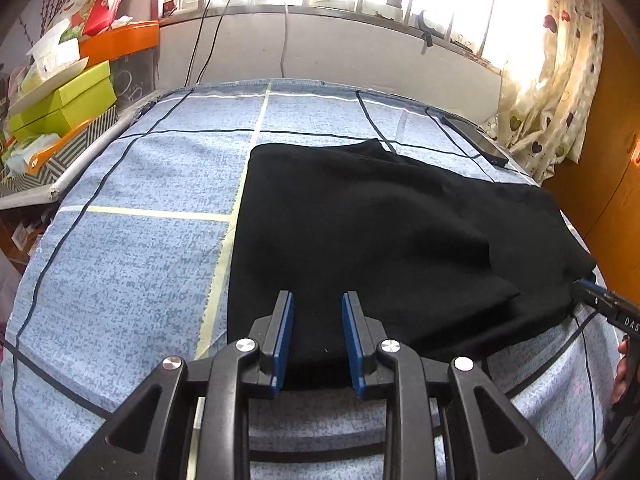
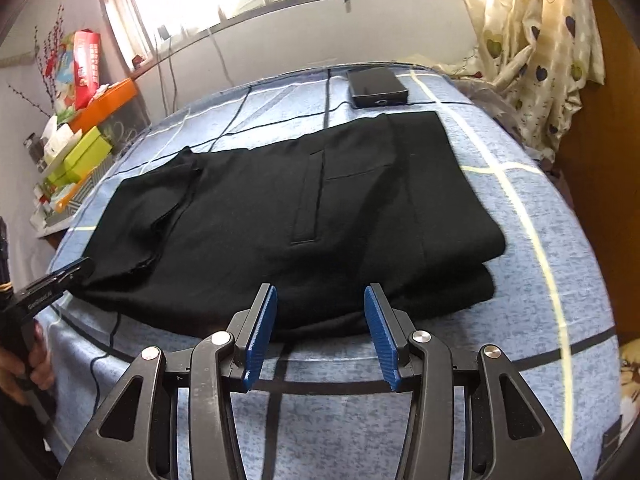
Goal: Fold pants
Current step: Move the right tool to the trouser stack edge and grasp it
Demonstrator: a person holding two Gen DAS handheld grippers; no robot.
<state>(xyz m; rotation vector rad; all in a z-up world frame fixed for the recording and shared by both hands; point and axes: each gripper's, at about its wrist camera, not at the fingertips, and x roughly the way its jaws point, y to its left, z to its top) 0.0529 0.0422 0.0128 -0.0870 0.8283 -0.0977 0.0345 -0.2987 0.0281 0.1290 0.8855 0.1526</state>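
Black pants (image 1: 360, 216) lie folded in layers on a blue checked bed cover (image 1: 132, 248). In the right wrist view the pants (image 2: 288, 208) show a pocket seam and a folded right edge. My left gripper (image 1: 318, 300) is open, its blue pads (image 1: 285, 332) above the pants' near edge with cloth between them. It also shows in the right wrist view (image 2: 60, 276) at the pants' left corner. My right gripper (image 2: 320, 296) is open just above the near edge. It shows in the left wrist view (image 1: 588, 284) at the pants' right corner.
A black phone-like device (image 2: 376, 86) with a cable lies on the bed behind the pants. Green and orange boxes (image 1: 64, 100) are stacked on a shelf at the left. A patterned curtain (image 1: 560, 80) and a wooden wardrobe (image 1: 612, 184) stand at the right.
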